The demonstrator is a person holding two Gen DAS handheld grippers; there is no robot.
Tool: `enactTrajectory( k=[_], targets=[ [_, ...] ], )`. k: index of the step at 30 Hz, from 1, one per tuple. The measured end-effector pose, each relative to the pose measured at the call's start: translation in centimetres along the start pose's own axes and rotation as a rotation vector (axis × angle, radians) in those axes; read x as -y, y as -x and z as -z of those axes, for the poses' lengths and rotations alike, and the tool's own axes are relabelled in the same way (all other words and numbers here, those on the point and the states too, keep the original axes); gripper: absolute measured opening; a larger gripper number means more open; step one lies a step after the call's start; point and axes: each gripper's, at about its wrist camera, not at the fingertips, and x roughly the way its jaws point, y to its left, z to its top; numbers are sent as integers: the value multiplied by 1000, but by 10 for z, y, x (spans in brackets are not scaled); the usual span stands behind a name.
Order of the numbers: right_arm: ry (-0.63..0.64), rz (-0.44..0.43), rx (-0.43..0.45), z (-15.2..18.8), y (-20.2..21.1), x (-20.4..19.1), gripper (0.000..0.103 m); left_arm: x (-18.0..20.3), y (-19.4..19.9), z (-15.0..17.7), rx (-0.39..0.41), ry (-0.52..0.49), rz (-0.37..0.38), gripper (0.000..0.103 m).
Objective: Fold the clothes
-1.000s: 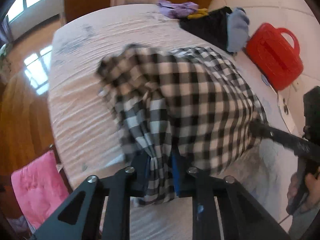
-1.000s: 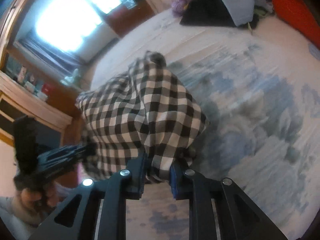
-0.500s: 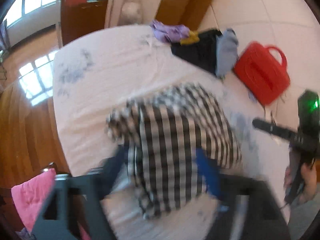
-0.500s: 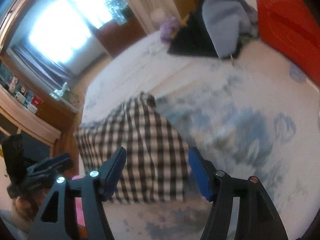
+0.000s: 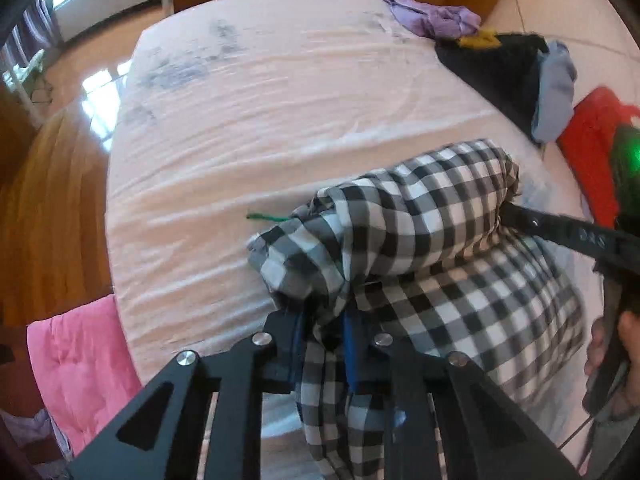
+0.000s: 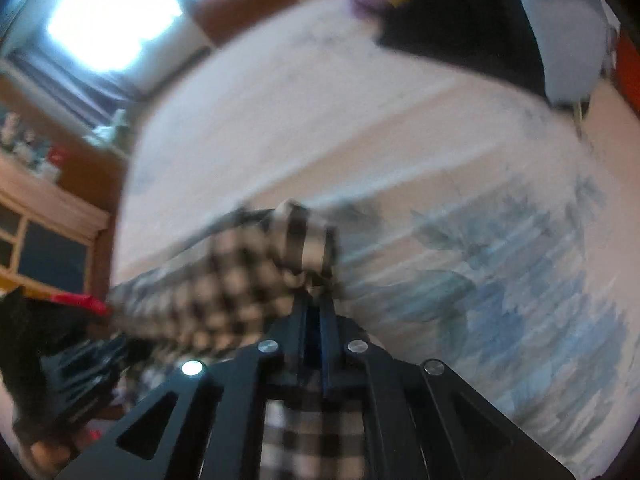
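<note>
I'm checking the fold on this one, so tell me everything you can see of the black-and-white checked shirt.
The black-and-white checked shirt is soft woven cloth, bunched and partly doubled over on the pale bed sheet. The closing left tongs pinch its near edge; the closing right tongs pinch another edge. A roll-like hump is raised, the rest lies flatter beneath.

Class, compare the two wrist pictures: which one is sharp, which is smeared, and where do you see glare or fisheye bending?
Left wrist view: mostly sharp; the checked shirt shows crisp squares, the bed edge bows with fisheye bending, and window glare gleams on the wooden floor. Right wrist view: smeared by motion blur throughout, the shirt's checks run together, and the window is blown out white.
</note>
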Motion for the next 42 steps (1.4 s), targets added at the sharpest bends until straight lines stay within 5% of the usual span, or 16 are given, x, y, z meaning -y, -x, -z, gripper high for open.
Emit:
enactTrajectory(
  k=[4, 6, 8, 11, 15, 19, 23, 27, 29, 32, 36, 38, 42],
  targets=[
    [-37, 29, 108, 6, 26, 7, 46, -2, 23, -4, 15, -27, 65, 17],
    [-15, 2, 192, 12, 57, 4, 47, 2, 50, -10, 86, -70, 101, 26],
    [7, -35, 232, 13, 76, 0, 47, 7, 73, -17, 155, -104, 138, 45],
    [26, -94, 221, 9, 78, -11, 47, 17, 81, -31, 207, -125, 189, 48],
    [51, -102, 136, -2, 45, -28, 45, 26, 41, -48, 141, -150, 135, 48],
    [32, -16, 54, -11, -2, -25, 44, 27, -6, -56, 47, -155, 60, 48],
    [-54, 21, 45, -7, -10, -3, 44, 25, -5, -54, 35, -180, 63, 50],
    [-78, 28, 167, 28, 48, 3, 47, 18, 32, -44, 70, -249, 114, 58],
    [-103, 23, 212, 63, 77, 5, 49, 14, 50, -31, 92, -288, 155, 83],
    [-132, -21, 212, 106, 90, 6, 49, 17, 45, -10, 56, -340, 153, 83],
    [-183, -4, 145, 136, 71, 8, 49, 24, 18, 15, -22, -412, 60, 83],
    [-211, 8, 116, 141, 58, 11, 49, 26, 22, 21, -3, -450, 34, 83],
    [-247, 4, 216, 158, 92, 2, 53, 28, 53, 27, 66, -543, 49, 83]
  ],
)
